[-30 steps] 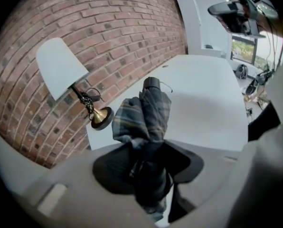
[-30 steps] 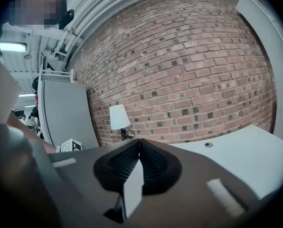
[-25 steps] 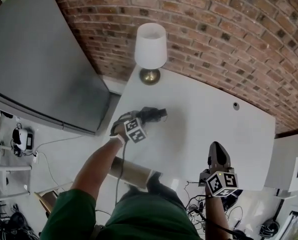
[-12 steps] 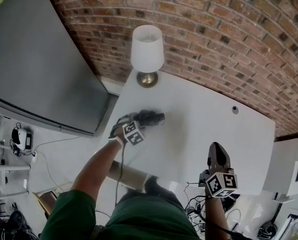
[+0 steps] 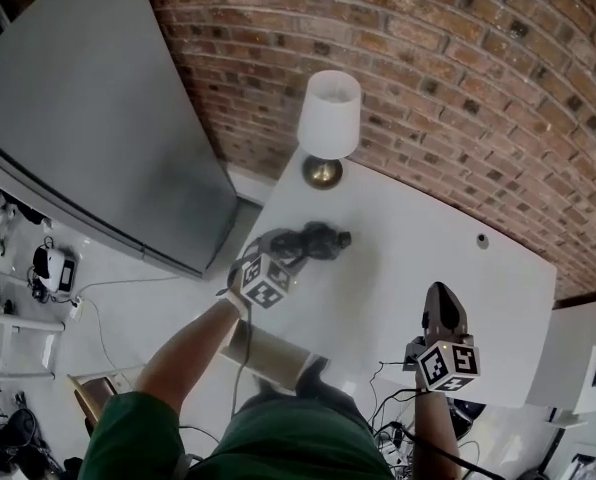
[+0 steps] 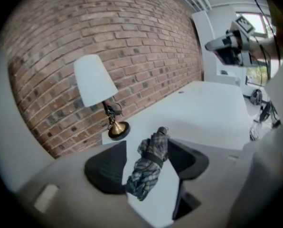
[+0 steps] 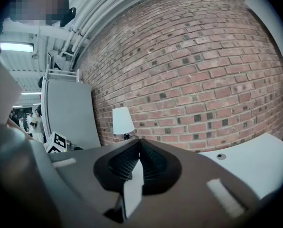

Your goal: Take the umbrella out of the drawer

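Two grippers at the white table (image 5: 428,258). Left gripper (image 6: 148,144): jaws spread wide, pinching nothing. The folded plaid umbrella (image 6: 146,167) lies flat on the tabletop and shows in the gap between them, pads not pressing it. It's at the lamp end, just short of the brass-footed lamp (image 5: 328,118). Right gripper (image 7: 139,144): jaws pressed together, empty, at the near edge, well apart from the umbrella.

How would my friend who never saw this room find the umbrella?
Find the brick wall, then the white table in front of it. A lamp with a white shade stands at one end, and near its brass foot lies the umbrella: folded short, wrapped with a dark strap, the only grey checked cloth thing on the table.
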Motion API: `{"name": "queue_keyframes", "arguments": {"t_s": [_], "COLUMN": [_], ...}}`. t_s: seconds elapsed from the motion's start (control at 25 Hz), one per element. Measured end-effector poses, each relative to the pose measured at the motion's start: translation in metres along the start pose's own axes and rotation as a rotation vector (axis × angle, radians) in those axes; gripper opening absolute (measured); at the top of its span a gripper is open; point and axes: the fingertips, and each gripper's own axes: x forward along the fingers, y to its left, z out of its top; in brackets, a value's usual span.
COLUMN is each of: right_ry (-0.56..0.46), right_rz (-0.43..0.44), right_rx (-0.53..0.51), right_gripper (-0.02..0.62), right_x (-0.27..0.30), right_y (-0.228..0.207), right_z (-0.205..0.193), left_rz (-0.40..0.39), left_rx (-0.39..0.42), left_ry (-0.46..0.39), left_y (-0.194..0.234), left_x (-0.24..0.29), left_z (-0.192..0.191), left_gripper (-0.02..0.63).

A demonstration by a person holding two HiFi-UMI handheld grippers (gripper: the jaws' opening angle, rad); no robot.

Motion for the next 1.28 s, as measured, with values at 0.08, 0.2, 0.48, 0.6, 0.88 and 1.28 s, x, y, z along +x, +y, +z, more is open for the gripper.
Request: {"name": "queue_keyframes", "arguments": {"t_s": [0.08,0.2,0.48,0.6,0.88,1.28], "right_ry": [-0.019,-0.041,-0.086,-0.093,-0.152,-0.199], "right_rz": [0.012,0.023,0.05,0.045,0.043,0.041], "right_rx": [-0.011,-0.025,-0.065,-0.105,-0.137,-0.196], "right_gripper": [0.0,0.0,0.0,0.0,0.001,0.002], "right_x": [0.001,-0.002,-0.016,-0.024,-0.043,-0.063], "right_y": [0.012,0.034,0.085,0.103,0.135,0.172], "right_z": [0.006,0.015,0.031,0.039,0.056,0.066], "left_rz": [0.05,0.133,0.254,0.304,0.398,0.452], "left_rx": [-0.08,-0.163,-0.269,-0.302,-0.406,-0.474], "left_ry": [-0.083,-0.198,-0.384,-0.423,-0.509,-0.573], "left_y": [0.015,0.035,0.052,0.061,0.076,0.084], "left_x": [-0.035,-0.096,-0.207,-0.242,-0.302,-0.358], "left_z": [0.017,0.038,0.054,0.052,0.038,0.016], "left_gripper": [0.25,0.189,0.063,0.029,-0.002,-0.002]}}
